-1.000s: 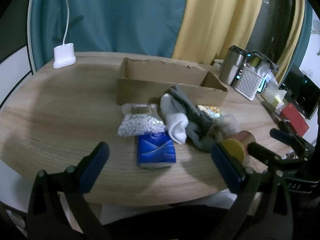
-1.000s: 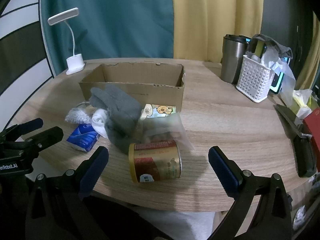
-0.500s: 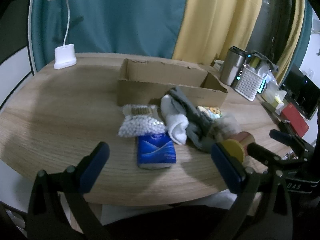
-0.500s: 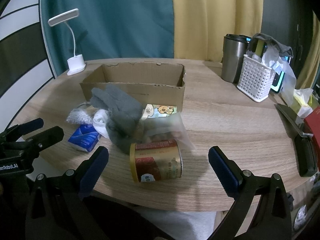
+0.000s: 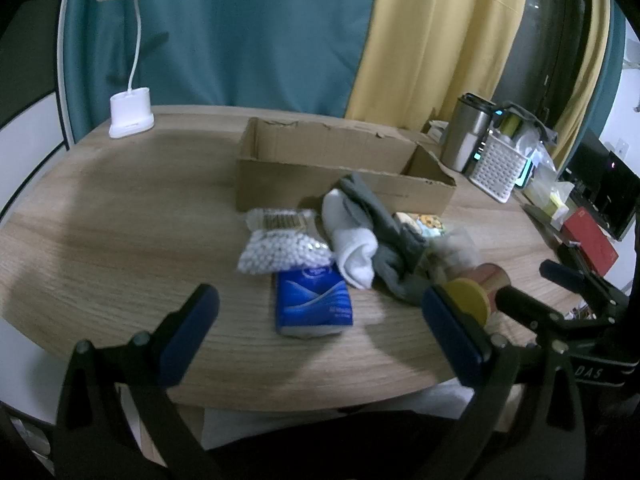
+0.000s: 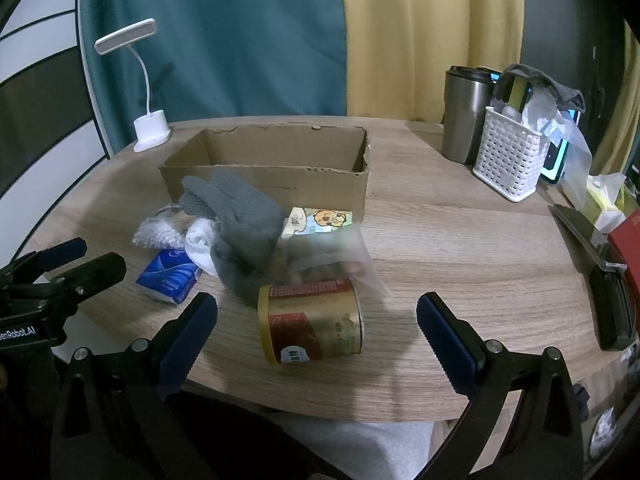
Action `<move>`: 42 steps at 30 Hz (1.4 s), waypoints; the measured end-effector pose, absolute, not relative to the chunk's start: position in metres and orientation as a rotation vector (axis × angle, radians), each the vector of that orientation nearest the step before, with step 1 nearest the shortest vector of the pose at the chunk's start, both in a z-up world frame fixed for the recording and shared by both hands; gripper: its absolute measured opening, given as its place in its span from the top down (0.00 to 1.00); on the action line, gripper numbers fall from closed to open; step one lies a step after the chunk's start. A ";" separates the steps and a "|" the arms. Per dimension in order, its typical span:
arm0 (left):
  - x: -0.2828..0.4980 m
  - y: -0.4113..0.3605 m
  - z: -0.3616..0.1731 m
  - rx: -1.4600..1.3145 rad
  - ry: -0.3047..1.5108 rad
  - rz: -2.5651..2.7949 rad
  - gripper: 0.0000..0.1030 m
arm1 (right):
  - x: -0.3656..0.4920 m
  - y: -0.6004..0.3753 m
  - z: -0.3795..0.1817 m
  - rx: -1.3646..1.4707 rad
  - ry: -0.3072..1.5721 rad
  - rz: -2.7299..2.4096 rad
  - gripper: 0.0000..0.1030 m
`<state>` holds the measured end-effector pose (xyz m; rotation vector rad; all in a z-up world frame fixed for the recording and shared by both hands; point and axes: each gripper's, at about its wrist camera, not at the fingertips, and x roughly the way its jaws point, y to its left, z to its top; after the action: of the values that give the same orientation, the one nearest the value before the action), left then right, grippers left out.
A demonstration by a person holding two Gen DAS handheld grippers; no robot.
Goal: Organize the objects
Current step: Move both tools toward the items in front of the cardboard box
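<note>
Both tongs, left (image 5: 320,318) and right (image 6: 316,320), hang wide open, empty. Right lines up on the can (image 6: 311,323) before the box (image 6: 272,168); closing around it looks next.

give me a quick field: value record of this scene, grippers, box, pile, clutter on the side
left gripper: open, holding nothing, facing the blue tissue pack
right gripper: open, holding nothing, facing the can
can: lying on its side near the table edge
box: cardboard, open top, looks empty
pile in front of box: grey gloves, white sock, bead bag, cartoon packet
side clutter: steel tumbler, white basket, desk lamp
</note>
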<state>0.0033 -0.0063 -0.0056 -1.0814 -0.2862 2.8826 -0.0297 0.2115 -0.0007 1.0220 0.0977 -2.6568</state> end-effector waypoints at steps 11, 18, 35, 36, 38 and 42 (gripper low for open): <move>0.004 -0.008 -0.005 -1.079 -0.289 2.886 0.01 | -0.031 0.214 -0.001 1.026 0.087 -2.657 0.01; 0.004 -0.008 -0.006 -1.080 -0.291 2.886 0.01 | -0.031 0.214 0.000 1.026 0.086 -2.657 0.01; 0.005 -0.008 -0.006 -1.080 -0.290 2.888 0.01 | -0.031 0.214 -0.001 1.028 0.073 -2.655 0.01; 0.004 -0.008 -0.007 -1.080 -0.289 2.888 0.01 | -0.031 0.214 -0.001 1.027 0.073 -2.654 0.01; 0.004 -0.008 -0.008 -1.084 -0.290 2.887 0.01 | -0.031 0.215 -0.001 1.027 0.073 -2.653 0.01; 0.001 -0.008 -0.011 -1.093 -0.288 2.886 0.01 | -0.032 0.215 -0.002 1.035 0.066 -2.650 0.01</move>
<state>0.0013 -0.0082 -0.0107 -1.0934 -0.2883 2.8856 -0.0323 0.2154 -0.0019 1.0345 0.0664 -2.6496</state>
